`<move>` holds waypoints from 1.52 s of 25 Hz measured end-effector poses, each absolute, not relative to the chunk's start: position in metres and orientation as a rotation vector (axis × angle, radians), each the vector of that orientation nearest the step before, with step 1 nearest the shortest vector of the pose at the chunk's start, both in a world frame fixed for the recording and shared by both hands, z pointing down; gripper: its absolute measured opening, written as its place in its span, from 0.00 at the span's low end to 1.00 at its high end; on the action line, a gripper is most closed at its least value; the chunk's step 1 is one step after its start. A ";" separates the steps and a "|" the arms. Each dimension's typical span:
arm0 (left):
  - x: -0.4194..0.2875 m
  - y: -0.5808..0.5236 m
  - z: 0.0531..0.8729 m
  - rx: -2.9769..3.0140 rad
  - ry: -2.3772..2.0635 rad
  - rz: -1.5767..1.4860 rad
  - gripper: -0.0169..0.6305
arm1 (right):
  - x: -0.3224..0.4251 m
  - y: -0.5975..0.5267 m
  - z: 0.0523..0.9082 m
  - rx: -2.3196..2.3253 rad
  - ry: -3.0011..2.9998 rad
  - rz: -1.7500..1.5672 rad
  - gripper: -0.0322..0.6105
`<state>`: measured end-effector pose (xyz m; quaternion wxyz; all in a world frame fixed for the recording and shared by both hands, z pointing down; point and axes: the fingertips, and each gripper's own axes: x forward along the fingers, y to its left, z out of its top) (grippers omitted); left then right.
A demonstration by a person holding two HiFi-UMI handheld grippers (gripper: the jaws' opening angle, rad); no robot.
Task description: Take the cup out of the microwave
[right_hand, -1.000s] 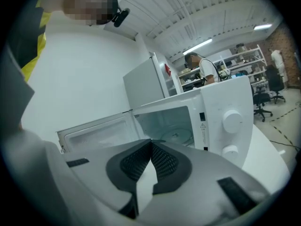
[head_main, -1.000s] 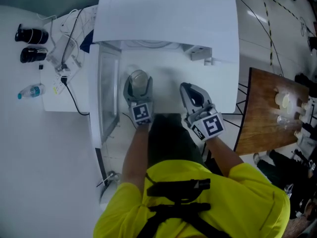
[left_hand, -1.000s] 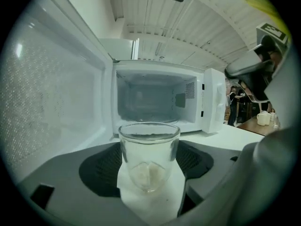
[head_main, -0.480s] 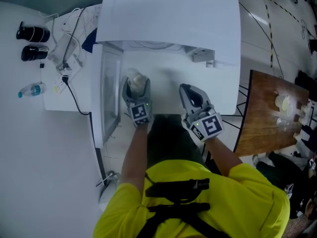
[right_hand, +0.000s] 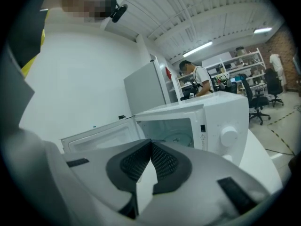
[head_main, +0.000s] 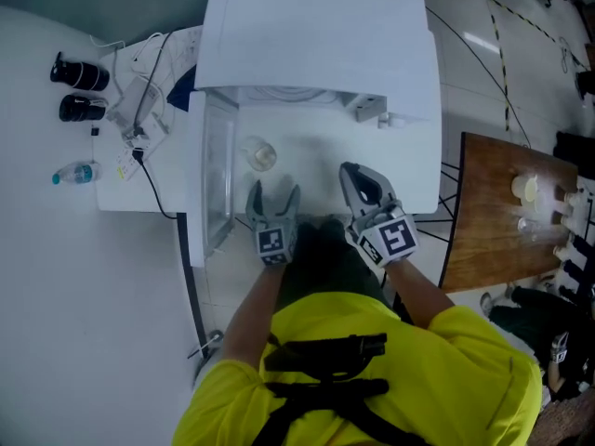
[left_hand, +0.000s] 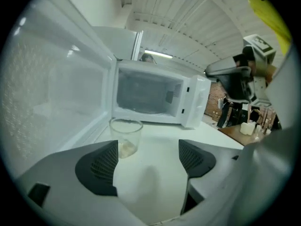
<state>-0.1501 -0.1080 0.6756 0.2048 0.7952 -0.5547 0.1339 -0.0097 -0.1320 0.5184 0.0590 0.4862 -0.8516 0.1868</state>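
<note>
Cup [head_main: 261, 155] stands on the white worktop [head_main: 321, 161] before the open microwave [head_main: 316, 35], at 12 o'clock from the left claw [head_main: 274, 193]. Left gripper view: jaws wide, opening, empty; cup ahead at 11 o'clock. Right gripper view: right claw [right_hand: 150, 160] pinched together, empty.

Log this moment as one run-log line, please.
cup: on table before open microwave | left gripper: opening, empty, clear of cup | right gripper: shut, empty

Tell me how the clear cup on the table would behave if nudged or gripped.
The cup looks like thin clear plastic, so it is probably light and squashable. With little inside, it may slide or tip on the smooth table.
</note>
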 end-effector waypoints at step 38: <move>-0.225 -0.120 0.277 2.544 -1.708 0.123 0.03 | -0.010 -0.099 0.273 1.747 -2.679 0.120 0.05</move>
